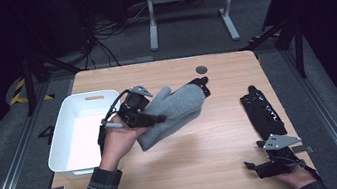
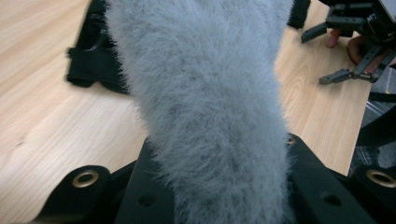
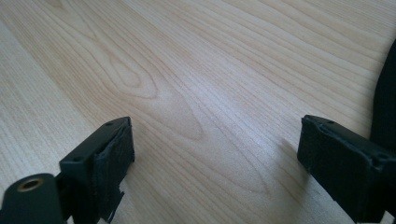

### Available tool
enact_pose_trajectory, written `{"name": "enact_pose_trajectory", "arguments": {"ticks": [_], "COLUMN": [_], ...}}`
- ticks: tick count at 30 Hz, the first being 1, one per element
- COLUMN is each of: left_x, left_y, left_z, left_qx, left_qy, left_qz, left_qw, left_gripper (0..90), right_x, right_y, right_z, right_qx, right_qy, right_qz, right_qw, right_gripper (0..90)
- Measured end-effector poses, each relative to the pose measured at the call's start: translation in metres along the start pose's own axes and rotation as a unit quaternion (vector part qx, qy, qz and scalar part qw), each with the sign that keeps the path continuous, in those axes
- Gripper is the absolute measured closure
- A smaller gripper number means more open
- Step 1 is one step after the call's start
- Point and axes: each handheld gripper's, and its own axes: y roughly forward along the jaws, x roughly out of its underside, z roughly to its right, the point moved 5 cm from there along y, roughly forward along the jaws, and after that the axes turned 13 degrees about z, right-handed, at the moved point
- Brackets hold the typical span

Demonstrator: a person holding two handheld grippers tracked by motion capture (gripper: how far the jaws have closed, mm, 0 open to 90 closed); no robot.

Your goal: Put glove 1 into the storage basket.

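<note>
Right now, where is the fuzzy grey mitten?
In the high view, the grey mitten is left of the table's middle, pinched in the left tongs, just right of the white bin.

Left gripper (image 1: 152, 118) grips grey mitten (image 1: 174, 111) beside white bin (image 1: 59, 141).

The high view looks forward and down over the whole counter (image 1: 213, 133). Each tool view sits low and close over that same wood, the left one pressed against the grey mitten (image 2: 205, 107).
</note>
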Motion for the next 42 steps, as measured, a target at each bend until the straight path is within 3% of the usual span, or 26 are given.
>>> {"name": "enact_pose_trajectory", "arguments": {"ticks": [10, 21, 26, 32, 33, 35, 42], "left_x": [0.0, 0.025, 0.041, 0.063, 0.063, 0.074, 0.107], "left_y": [-0.047, -0.094, -0.115, -0.135, -0.135, -0.138, -0.133], "left_z": [-0.023, -0.055, -0.071, -0.094, -0.094, -0.104, -0.127], "left_qx": [-0.047, -0.098, -0.122, -0.153, -0.153, -0.16, -0.165], "left_qy": [-0.025, -0.069, -0.096, -0.135, -0.135, -0.153, -0.197], "left_qz": [0.028, 0.049, 0.062, 0.07, 0.07, 0.069, 0.059], "left_qw": [0.9982, 0.9916, 0.986, 0.9765, 0.9765, 0.9727, 0.9647], "left_gripper": [74.4, 75.0, 75.1, 75.3, 75.4, 75.4, 75.5], "right_x": [0.0, 0.0, 0.0, 0.0, 0.0, 0.0, 0.0], "right_y": [0.0, 0.0, 0.0, 0.0, 0.0, 0.0, 0.0], "right_z": [0.0, 0.001, 0.001, 0.001, 0.001, 0.001, 0.001], "right_qx": [0.001, 0.003, 0.003, 0.004, 0.004, 0.004, 0.005], "right_qy": [0.001, 0.003, 0.003, 0.003, 0.003, 0.003, 0.004], "right_qz": [0.0, 0.0, -0.001, -0.001, -0.001, -0.001, -0.001], "right_qw": [1.0, 1.0, 1.0, 1.0, 1.0, 1.0, 1.0], "right_gripper": [11.3, 11.3, 11.3, 11.3, 11.3, 11.3, 11.3]}}
